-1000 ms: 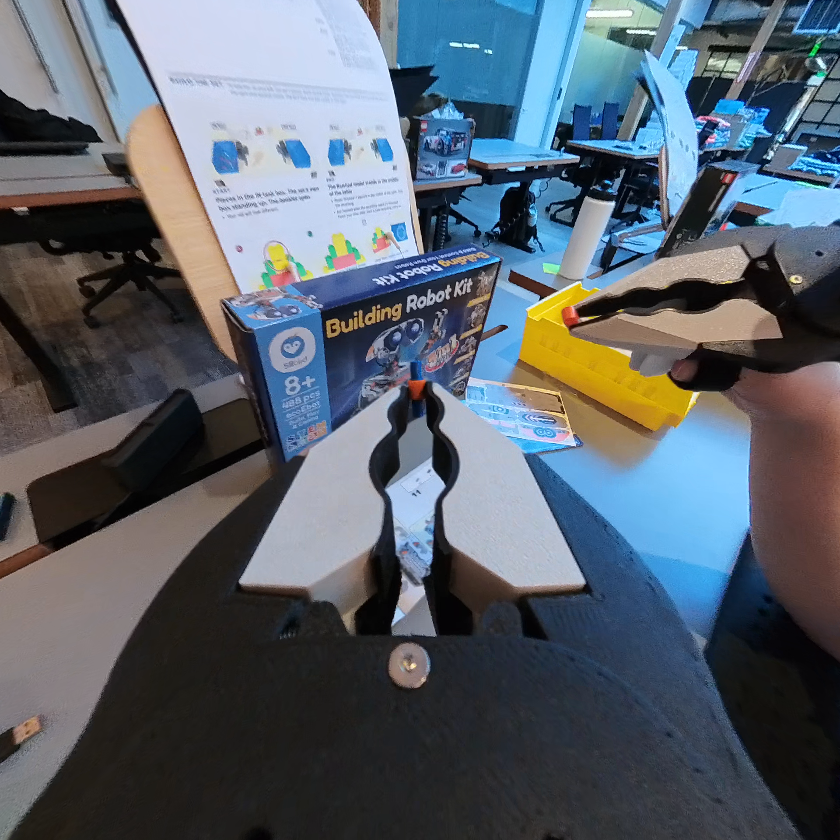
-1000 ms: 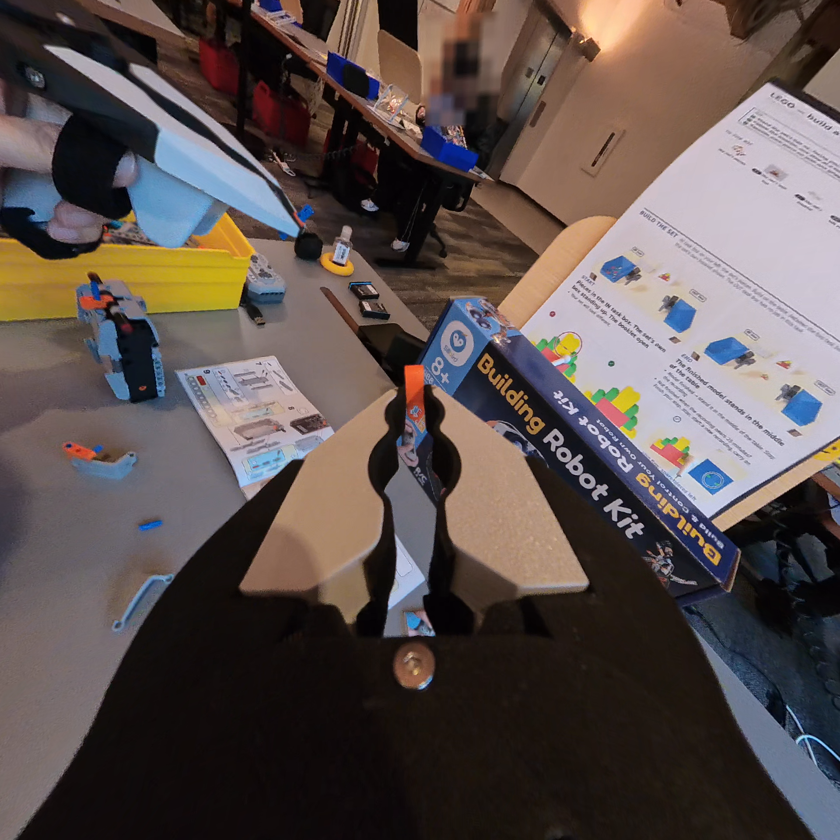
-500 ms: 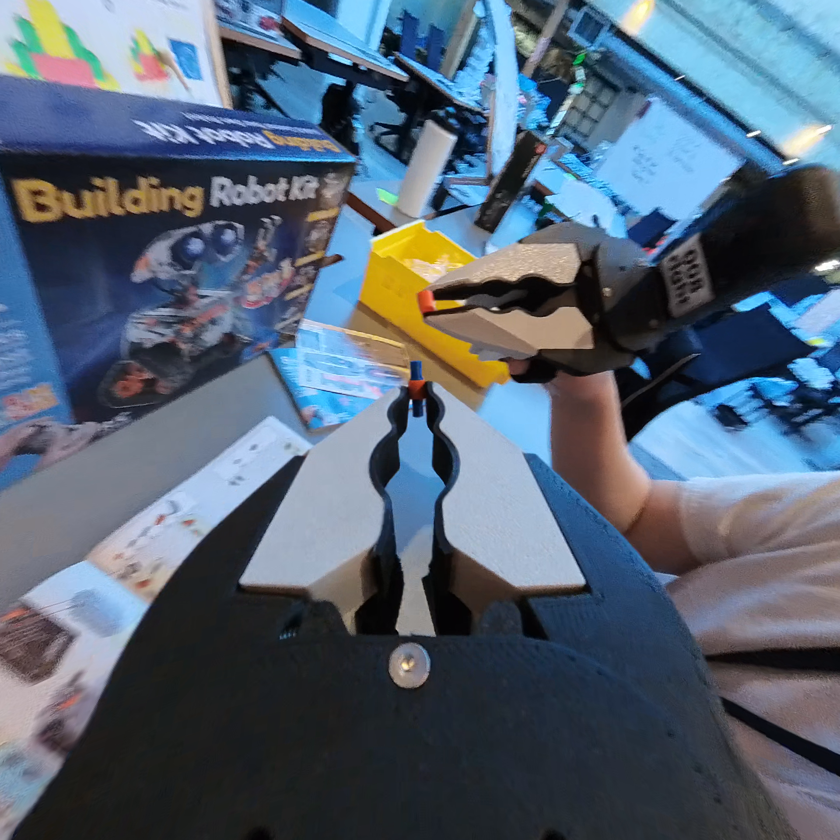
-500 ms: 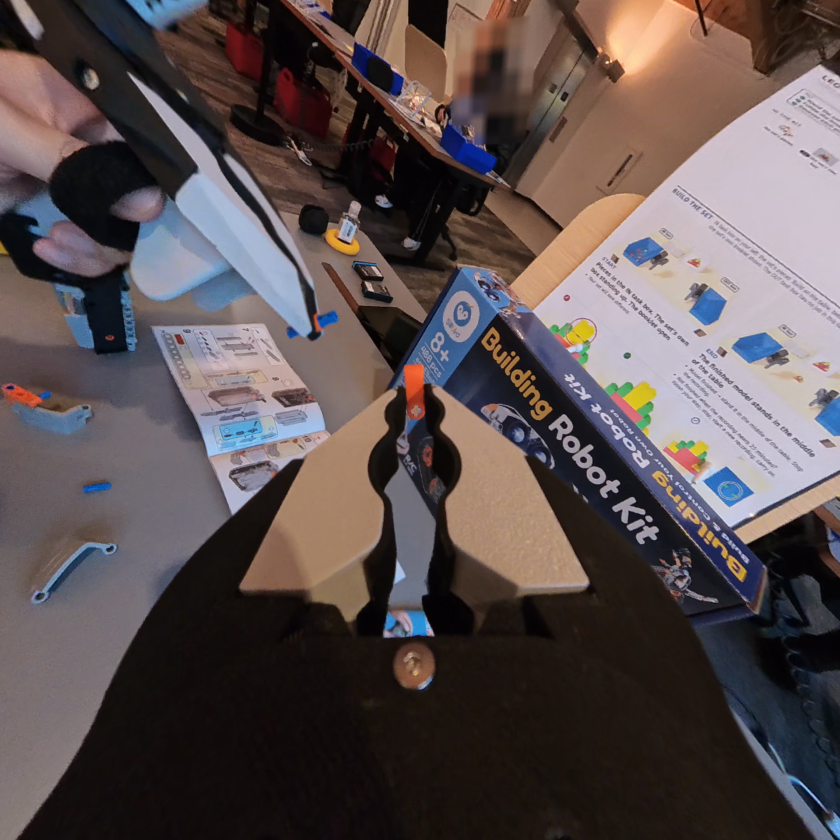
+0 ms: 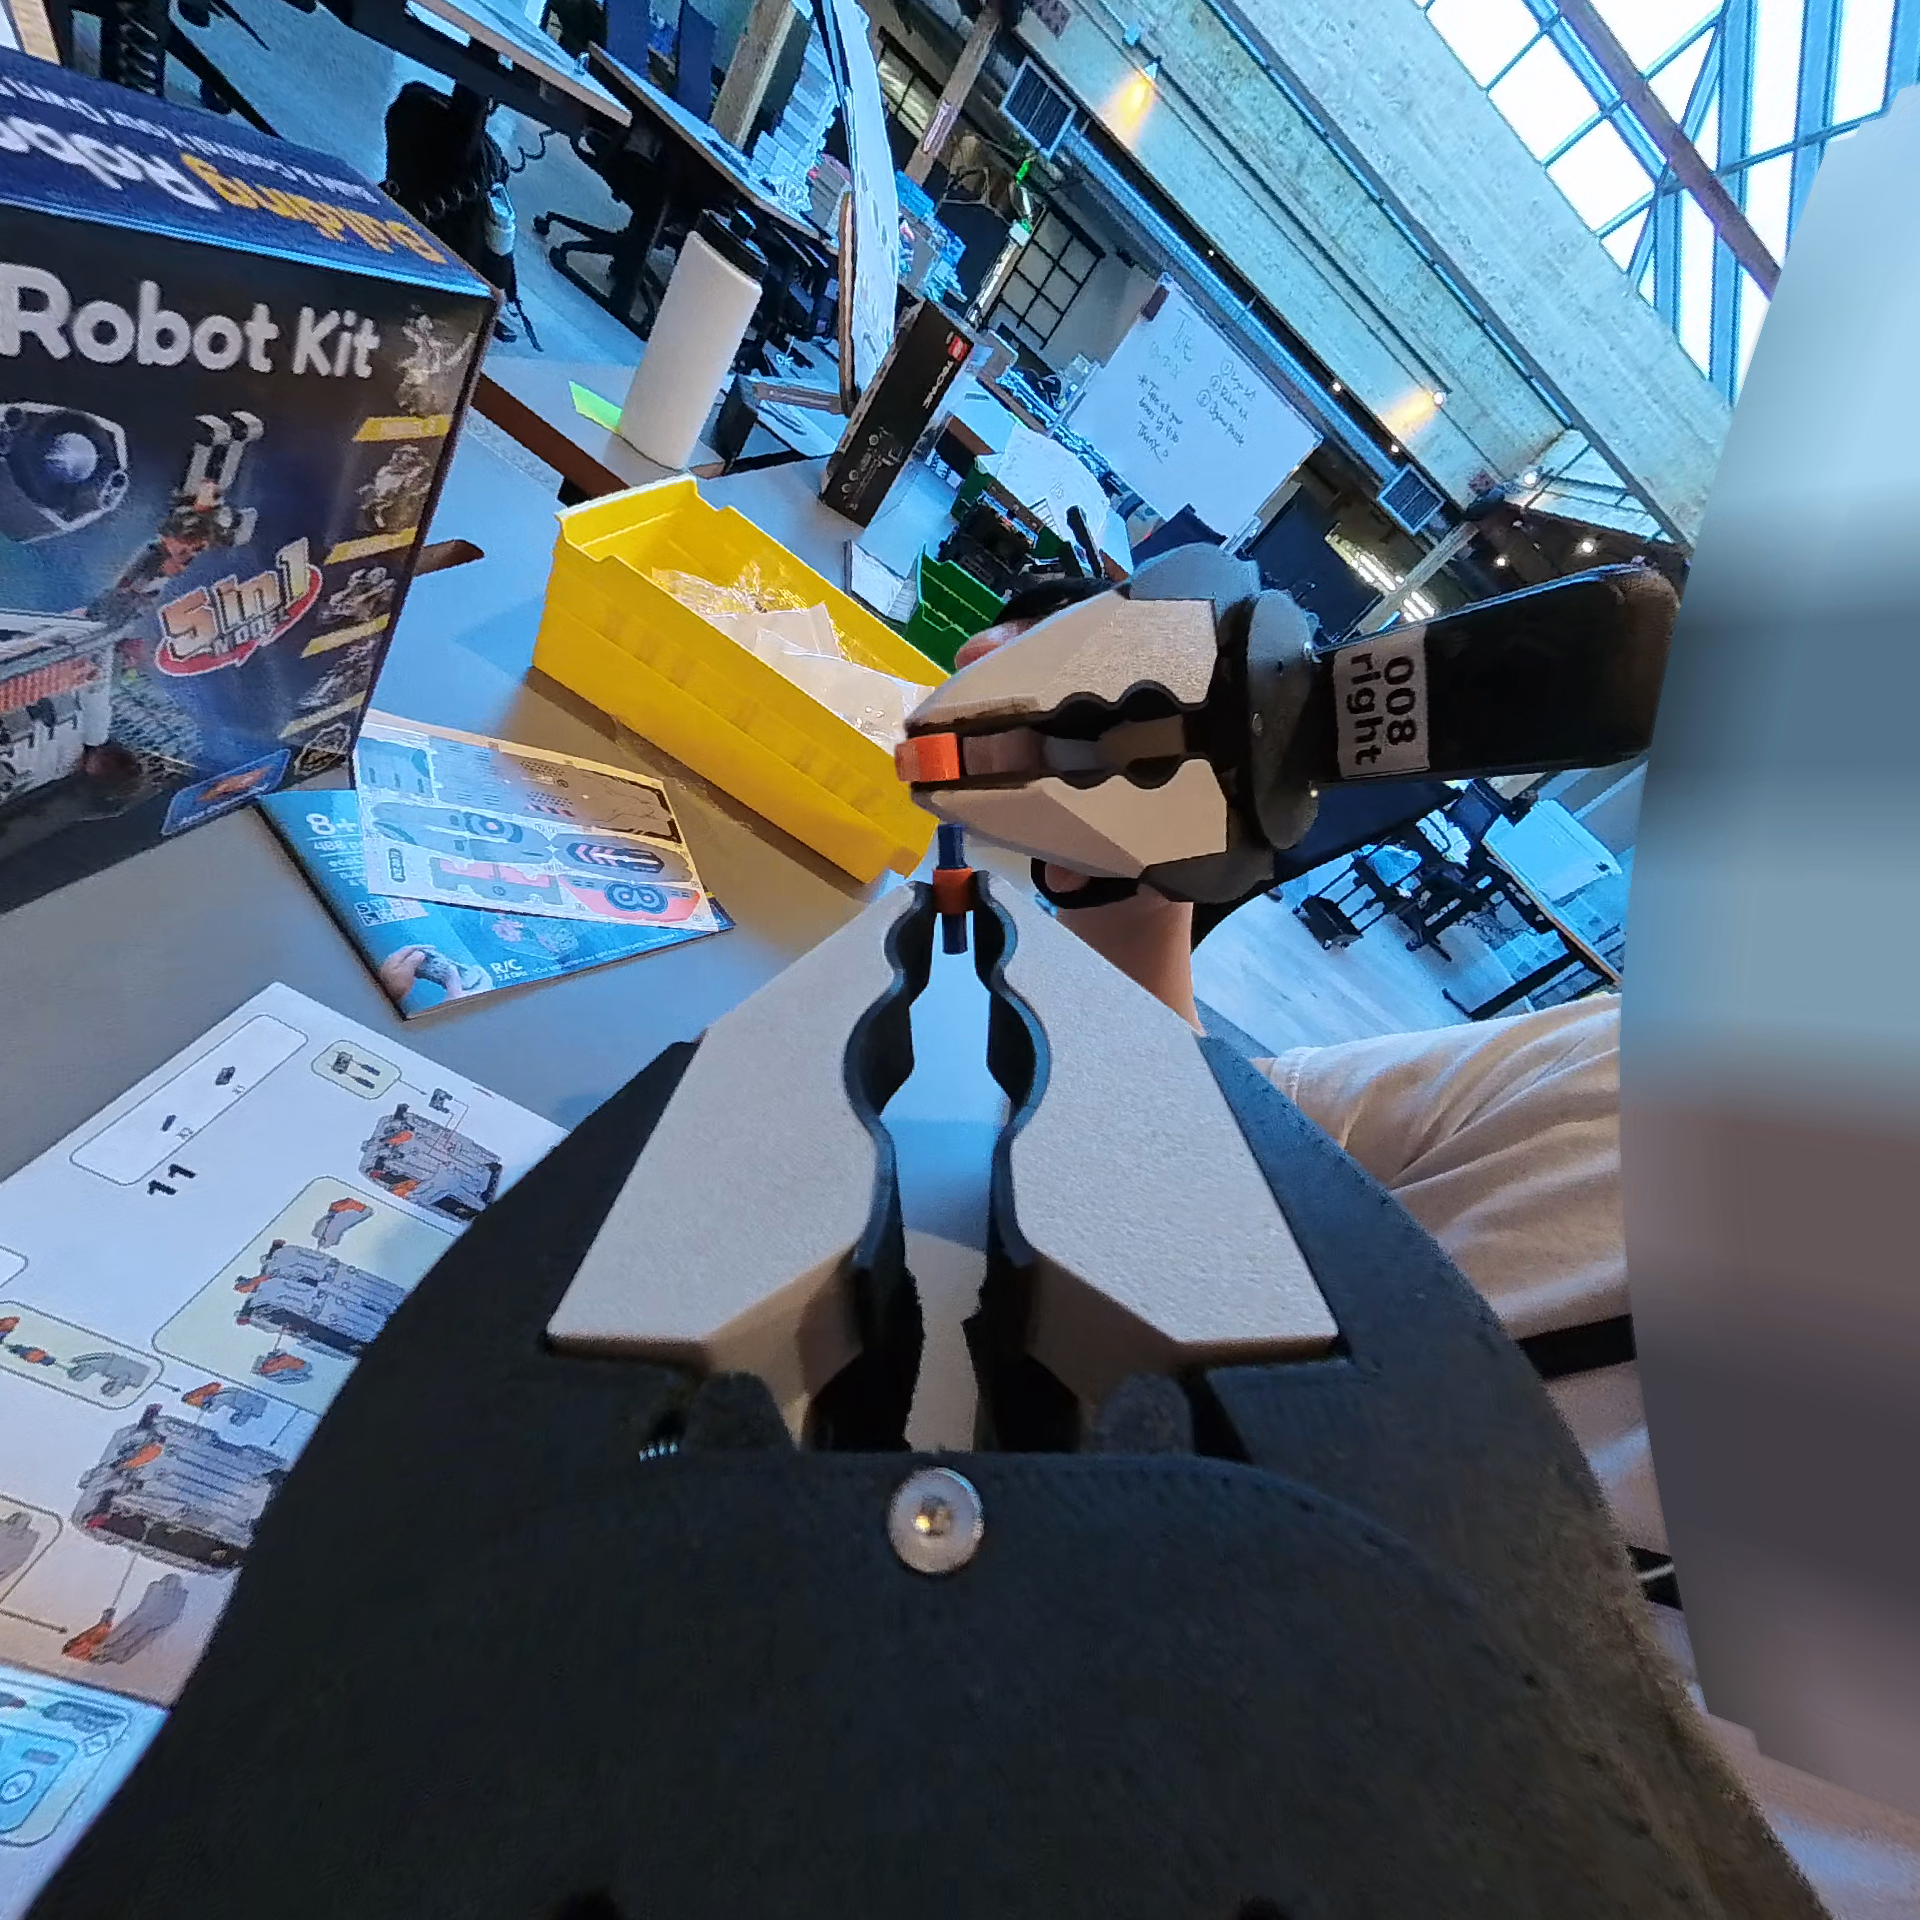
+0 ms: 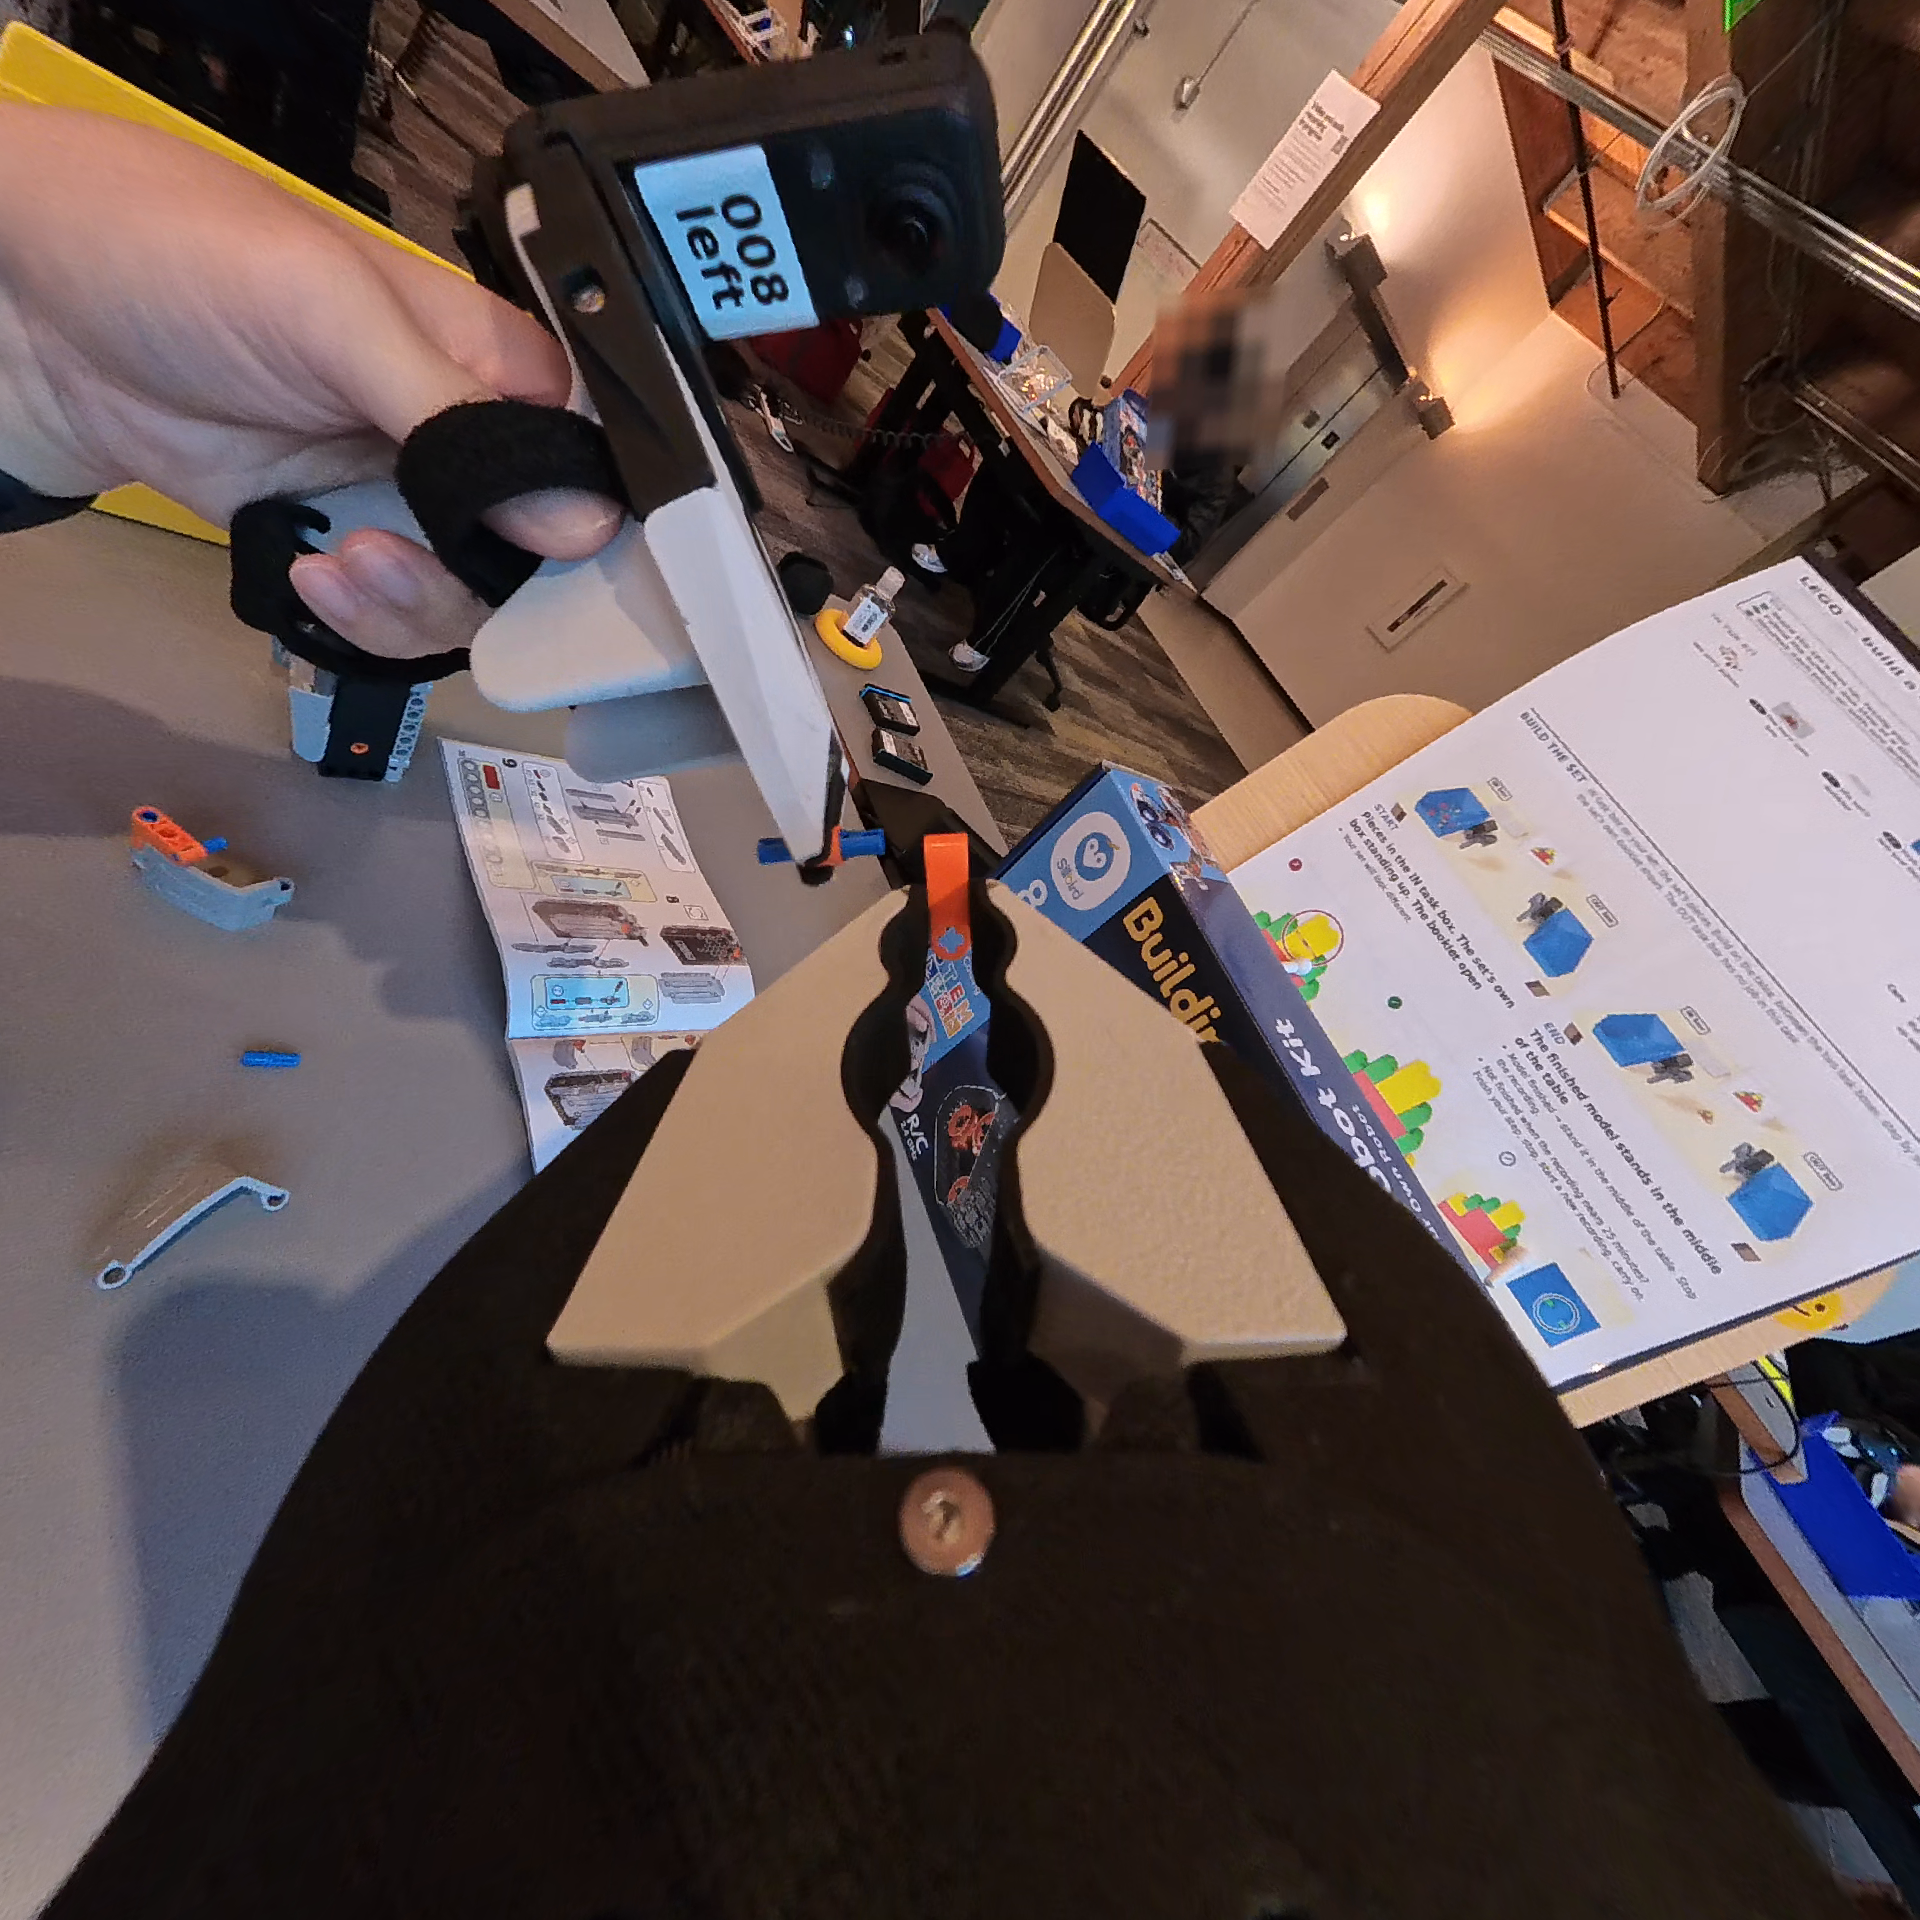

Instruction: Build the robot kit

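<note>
Up in the air above the grey surface (image 6: pixel 312 1351), the left gripper (image 5: pixel 948 896) is closed on a tiny blue pin with an orange ring (image 5: pixel 948 883). At about 1 o'clock from it in the left wrist view, the right gripper (image 5: pixel 920 756) is closed on a small orange piece (image 6: pixel 945 883). The two tips are just beside each other.

Both parts are very small and pinched only at the tips. If the tips bump or push crooked, I think a part could twist, pop out and drop. It might land among the open booklet (image 6: pixel 603 914), the loose blue pin (image 6: pixel 270 1059) and the grey bar (image 6: pixel 192 1231) at 9 o'clock, or roll off the edge. The blue box (image 6: pixel 1174 935) stands near at 2 o'clock and could get knocked.
</note>
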A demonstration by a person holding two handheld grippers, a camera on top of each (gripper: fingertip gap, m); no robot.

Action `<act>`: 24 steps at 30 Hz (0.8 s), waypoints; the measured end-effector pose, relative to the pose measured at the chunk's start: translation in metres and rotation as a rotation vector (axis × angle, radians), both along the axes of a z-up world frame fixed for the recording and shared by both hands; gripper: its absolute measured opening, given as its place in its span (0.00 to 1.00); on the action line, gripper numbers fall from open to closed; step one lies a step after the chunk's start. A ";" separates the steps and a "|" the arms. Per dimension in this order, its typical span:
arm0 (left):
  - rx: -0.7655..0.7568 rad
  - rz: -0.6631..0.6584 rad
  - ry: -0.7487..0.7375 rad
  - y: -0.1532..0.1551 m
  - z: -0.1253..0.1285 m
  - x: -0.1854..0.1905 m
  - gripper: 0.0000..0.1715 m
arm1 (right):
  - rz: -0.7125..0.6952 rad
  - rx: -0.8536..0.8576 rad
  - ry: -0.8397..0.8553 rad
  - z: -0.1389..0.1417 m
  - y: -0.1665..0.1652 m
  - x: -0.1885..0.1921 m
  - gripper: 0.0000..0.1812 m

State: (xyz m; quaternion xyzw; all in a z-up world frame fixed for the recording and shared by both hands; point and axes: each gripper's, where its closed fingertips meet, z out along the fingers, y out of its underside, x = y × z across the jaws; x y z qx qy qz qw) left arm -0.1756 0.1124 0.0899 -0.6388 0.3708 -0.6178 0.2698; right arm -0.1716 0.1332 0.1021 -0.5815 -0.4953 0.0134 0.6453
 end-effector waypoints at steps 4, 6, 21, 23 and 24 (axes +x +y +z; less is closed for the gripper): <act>-0.023 0.000 -0.003 0.002 -0.001 -0.001 0.03 | 0.029 -0.012 0.004 -0.001 -0.003 -0.004 0.04; -0.035 -0.004 -0.006 0.002 -0.002 -0.001 0.03 | 0.034 -0.013 -0.003 -0.003 -0.003 -0.005 0.04; -0.094 -0.029 -0.003 0.004 -0.007 -0.002 0.03 | 0.044 0.003 -0.035 -0.010 -0.002 -0.009 0.04; -0.105 -0.035 -0.001 0.004 -0.008 -0.002 0.03 | 0.051 0.002 -0.037 -0.012 -0.001 -0.009 0.04; -0.109 -0.039 -0.003 0.003 -0.008 -0.002 0.03 | 0.056 0.002 -0.034 -0.012 -0.001 -0.009 0.04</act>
